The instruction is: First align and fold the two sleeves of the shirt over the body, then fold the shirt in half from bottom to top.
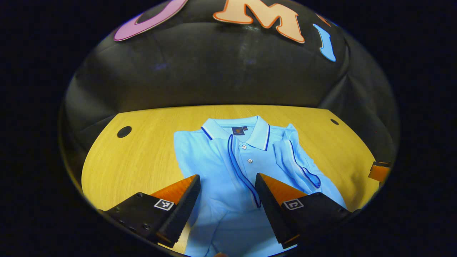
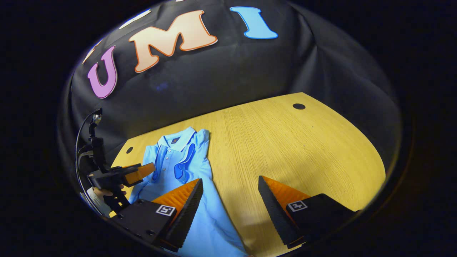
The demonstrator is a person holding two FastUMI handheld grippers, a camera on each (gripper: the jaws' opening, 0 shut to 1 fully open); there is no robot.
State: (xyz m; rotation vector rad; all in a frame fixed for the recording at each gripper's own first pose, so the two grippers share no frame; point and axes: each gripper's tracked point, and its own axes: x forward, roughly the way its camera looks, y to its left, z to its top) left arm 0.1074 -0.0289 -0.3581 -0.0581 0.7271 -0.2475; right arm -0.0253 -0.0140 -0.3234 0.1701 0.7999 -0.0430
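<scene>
A light blue polo shirt lies face up on the wooden table, collar toward the wall. Both sleeves are folded in over the body; their dark-edged cuffs run down the chest. My left gripper hovers open over the middle of the shirt, nothing between its fingers. In the right gripper view the shirt lies to the left. My right gripper is open above the shirt's right edge and the bare table. The left gripper, held by a hand, shows at the far left.
The table has round cable holes at its back corners. Black cloth wall stands close behind the table. The right gripper's tip pokes in at the right edge of the left gripper view.
</scene>
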